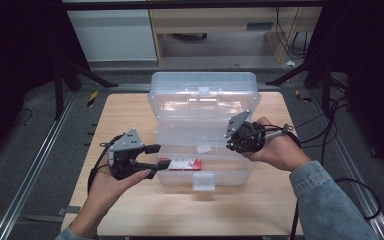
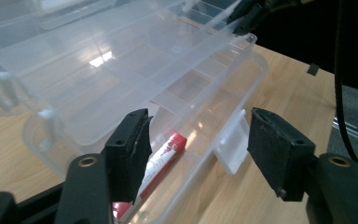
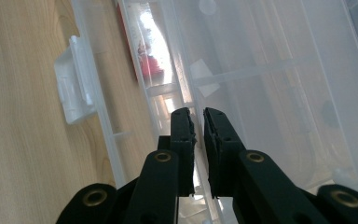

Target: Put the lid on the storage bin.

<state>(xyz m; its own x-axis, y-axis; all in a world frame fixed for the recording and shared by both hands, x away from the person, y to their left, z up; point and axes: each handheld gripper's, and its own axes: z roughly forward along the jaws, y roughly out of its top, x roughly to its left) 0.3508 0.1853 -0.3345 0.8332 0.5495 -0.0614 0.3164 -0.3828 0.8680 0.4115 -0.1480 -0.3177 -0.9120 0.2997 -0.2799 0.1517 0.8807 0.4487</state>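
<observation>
A clear plastic compartment box (image 1: 180, 179) stands on the wooden table with its lid (image 1: 202, 92) thrown back. My right gripper (image 1: 228, 143) is shut on the right edge of the clear inner tray (image 1: 195, 131), which it holds tilted above the box. In the right gripper view the jaws (image 3: 199, 116) pinch that thin edge of the tray (image 3: 270, 70). A red and white tube (image 1: 180, 163) lies in the front compartment. My left gripper (image 1: 158, 156) hovers open at the box's front left corner. Its jaws (image 2: 198, 128) hold nothing, and the tube (image 2: 168, 151) lies below them.
The box's white front latch (image 1: 203, 181) hangs over the near wall and also appears as latch (image 2: 233, 149) and latch (image 3: 74, 88). Bare table (image 1: 130, 115) lies left and in front of the box. Cables trail off the right side.
</observation>
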